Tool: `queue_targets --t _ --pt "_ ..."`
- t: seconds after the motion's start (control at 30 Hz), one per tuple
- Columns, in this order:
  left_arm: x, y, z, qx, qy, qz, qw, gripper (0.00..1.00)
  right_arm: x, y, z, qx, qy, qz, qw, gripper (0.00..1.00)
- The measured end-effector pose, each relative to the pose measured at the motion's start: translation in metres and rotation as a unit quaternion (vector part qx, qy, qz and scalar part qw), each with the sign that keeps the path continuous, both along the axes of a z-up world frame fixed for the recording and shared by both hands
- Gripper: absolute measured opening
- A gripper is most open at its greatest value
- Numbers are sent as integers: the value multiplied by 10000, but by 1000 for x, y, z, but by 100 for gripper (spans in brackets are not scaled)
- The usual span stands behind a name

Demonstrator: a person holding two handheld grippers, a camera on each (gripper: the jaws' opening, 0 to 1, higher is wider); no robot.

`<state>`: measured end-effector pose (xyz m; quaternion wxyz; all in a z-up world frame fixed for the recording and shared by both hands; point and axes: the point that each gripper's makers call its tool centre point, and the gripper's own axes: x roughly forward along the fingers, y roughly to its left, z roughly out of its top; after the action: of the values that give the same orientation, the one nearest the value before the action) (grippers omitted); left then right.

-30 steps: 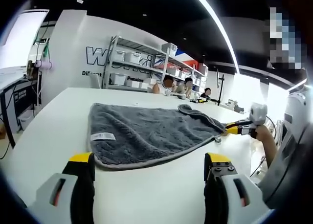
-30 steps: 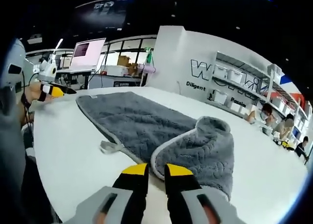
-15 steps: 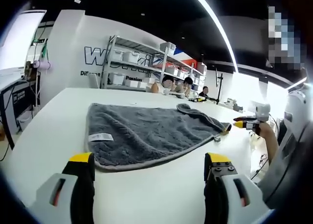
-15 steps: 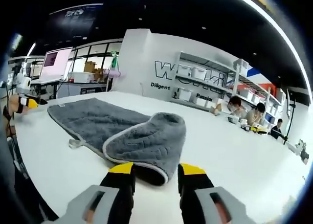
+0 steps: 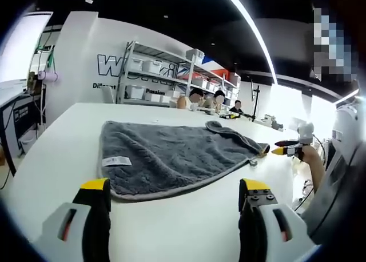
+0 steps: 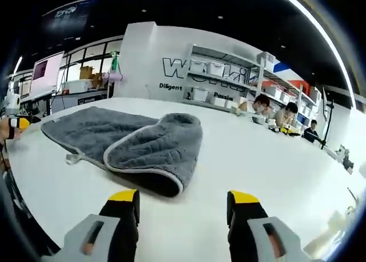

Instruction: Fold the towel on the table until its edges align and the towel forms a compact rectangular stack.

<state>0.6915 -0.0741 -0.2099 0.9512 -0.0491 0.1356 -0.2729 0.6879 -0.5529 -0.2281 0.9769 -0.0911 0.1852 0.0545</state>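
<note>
Towel [image 5: 171, 154] is lying spread on the white counter [image 5: 63, 142], grey and fluffy, with a pale edge binding and a white label [image 5: 116, 161] near its closest corner in the left gripper view. In the right gripper view the towel [image 6: 123, 145] is showing one end folded back over itself, forming a rounded flap [image 6: 160, 150] resting on top of the flat part; a small loop tab [image 6: 73, 157] is sticking out from its edge onto the counter [image 6: 263, 159].

Left tongs [image 5: 174, 202] are hovering above the counter just short of the towel's near edge, jaws spread wide, holding nothing and touching nothing. Right tongs [image 6: 183, 207] are likewise spread wide and empty, sitting near the folded flap but apart from it.

Right tongs are also showing at the right of the left gripper view [image 5: 284, 150], held in a person's hand [image 5: 309, 157] beside the towel's far corner; from there the gap between the jaws is hard to judge, possibly parted a little. A yellow-tipped bit at the left edge of the right gripper view is probably the left tongs [image 6: 16, 123].

Shelving [image 5: 171, 79] with bins is standing against the back wall, and people are sitting at the counter's far end.
</note>
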Motion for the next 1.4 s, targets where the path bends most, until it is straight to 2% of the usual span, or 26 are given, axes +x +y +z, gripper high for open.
queue_targets --t 0.37,0.8,1.23,1.3,1.4 --pt "0 -1 -3 -38 22 -1 10000 98 -2 -6 -4 201 83 -213 9995 86" --pt "0 1 -4 -48 38 34 10000 98 0 -5 -7 354 141 -258 9989 99" --pt "0 0 -4 -51 43 24 10000 98 -2 -5 -11 357 221 -225 9989 99" --pt "0 0 -4 -47 40 28 10000 98 -2 -6 -10 330 194 -247 9990 95" --pt "0 0 -4 -44 40 28 10000 98 -2 -8 -8 214 107 -220 9995 80"
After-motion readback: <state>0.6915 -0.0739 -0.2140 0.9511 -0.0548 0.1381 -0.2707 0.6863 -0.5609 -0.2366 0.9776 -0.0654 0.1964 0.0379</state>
